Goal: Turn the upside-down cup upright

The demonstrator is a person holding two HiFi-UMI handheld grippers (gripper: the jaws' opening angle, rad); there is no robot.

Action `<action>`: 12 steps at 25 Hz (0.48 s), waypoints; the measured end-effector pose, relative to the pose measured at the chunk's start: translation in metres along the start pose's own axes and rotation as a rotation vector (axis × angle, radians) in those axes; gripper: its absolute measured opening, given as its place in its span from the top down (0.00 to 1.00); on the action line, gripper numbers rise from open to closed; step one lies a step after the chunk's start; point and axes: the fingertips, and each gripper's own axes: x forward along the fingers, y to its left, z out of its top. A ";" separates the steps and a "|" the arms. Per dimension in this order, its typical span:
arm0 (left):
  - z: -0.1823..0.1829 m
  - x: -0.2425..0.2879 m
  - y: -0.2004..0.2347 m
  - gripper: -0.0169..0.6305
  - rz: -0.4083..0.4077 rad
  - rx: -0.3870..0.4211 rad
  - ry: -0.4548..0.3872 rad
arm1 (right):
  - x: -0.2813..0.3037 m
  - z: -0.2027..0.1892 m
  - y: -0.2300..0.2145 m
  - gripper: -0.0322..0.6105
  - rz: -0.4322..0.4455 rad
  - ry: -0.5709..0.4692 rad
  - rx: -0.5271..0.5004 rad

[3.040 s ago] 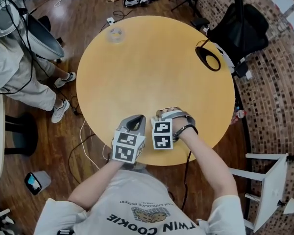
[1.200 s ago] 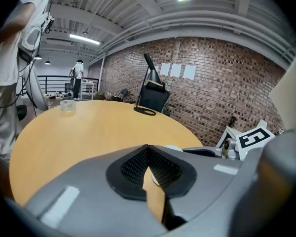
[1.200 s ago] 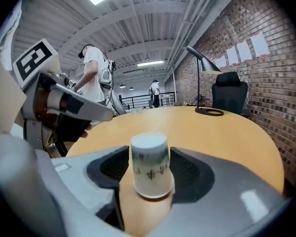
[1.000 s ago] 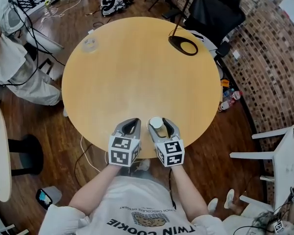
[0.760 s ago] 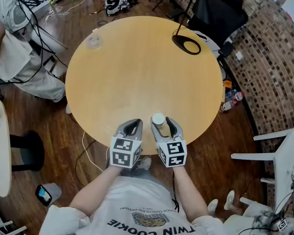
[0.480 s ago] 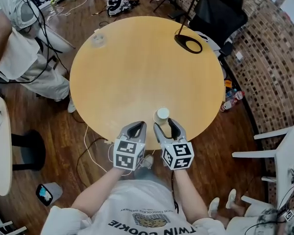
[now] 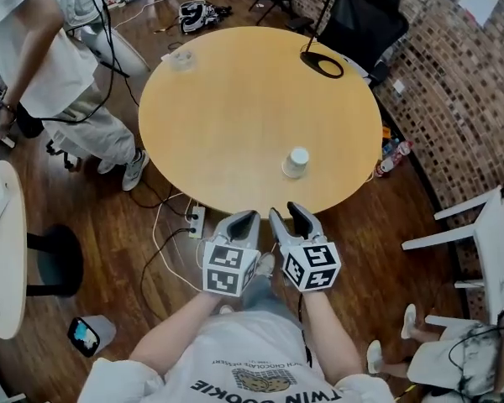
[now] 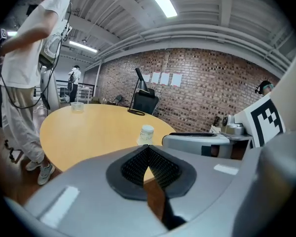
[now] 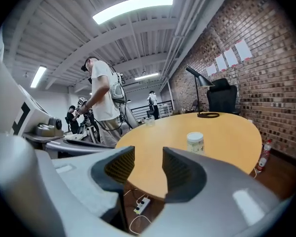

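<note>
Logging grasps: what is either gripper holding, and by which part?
Nothing. The left gripper has its jaws together, empty; the right gripper has jaws apart, having just closed partway, nothing between them. The paper cup stands free on the table.

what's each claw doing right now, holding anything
left claw: closed, empty
right claw: open, jaws have just been closing a little, nothing between them

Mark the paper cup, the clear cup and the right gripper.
paper cup [image 7: 297, 160], head view, near its top.
clear cup [image 7: 181, 60], head view, its middle.
right gripper [image 9: 148, 157], right gripper view, between its fingertips.
</note>
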 end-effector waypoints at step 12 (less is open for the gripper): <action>-0.053 -0.107 -0.045 0.97 -0.075 0.003 -0.007 | -0.101 -0.046 0.086 0.88 -0.090 0.019 -0.010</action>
